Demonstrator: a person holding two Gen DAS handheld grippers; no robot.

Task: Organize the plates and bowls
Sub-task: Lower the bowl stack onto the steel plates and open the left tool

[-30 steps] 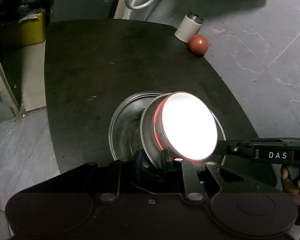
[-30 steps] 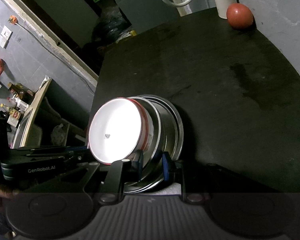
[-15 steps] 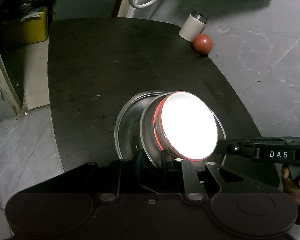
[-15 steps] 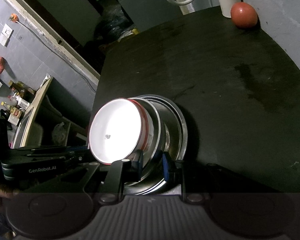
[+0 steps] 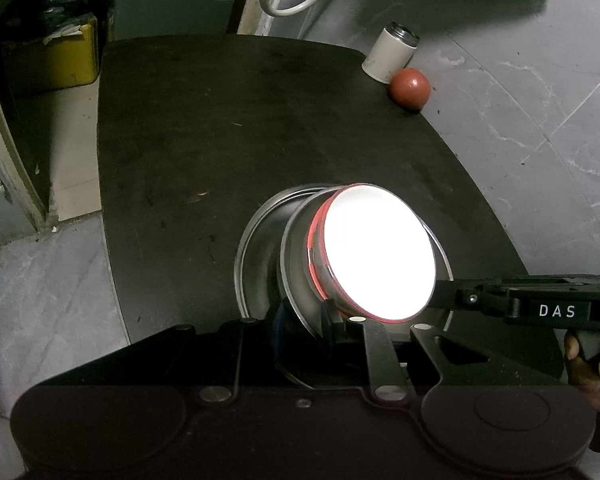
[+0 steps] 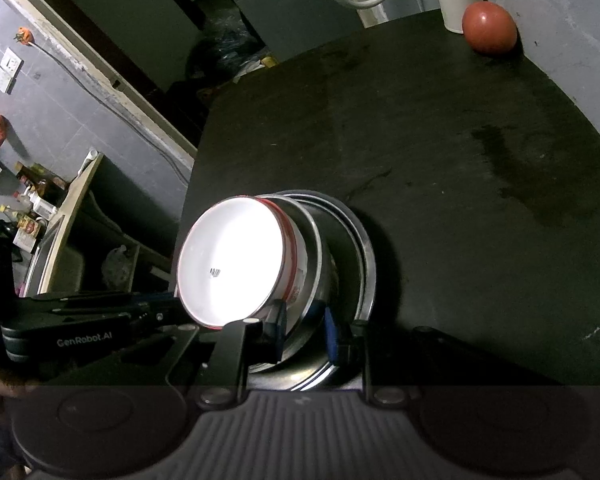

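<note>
Sitting stacked on the dark table (image 5: 188, 128), the white bowl (image 5: 380, 254) nested in a steel bowl (image 5: 300, 268) on a steel plate (image 5: 256, 248). The left gripper (image 5: 304, 320) and right gripper (image 6: 304, 328) each pinched the steel bowl's rim between narrow jaws, from opposite sides.

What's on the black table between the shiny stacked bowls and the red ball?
Nothing. In both wrist views the stretch of black table between the stacked bowls and the red ball is bare, apart from some dark smudges in the right wrist view.
</note>
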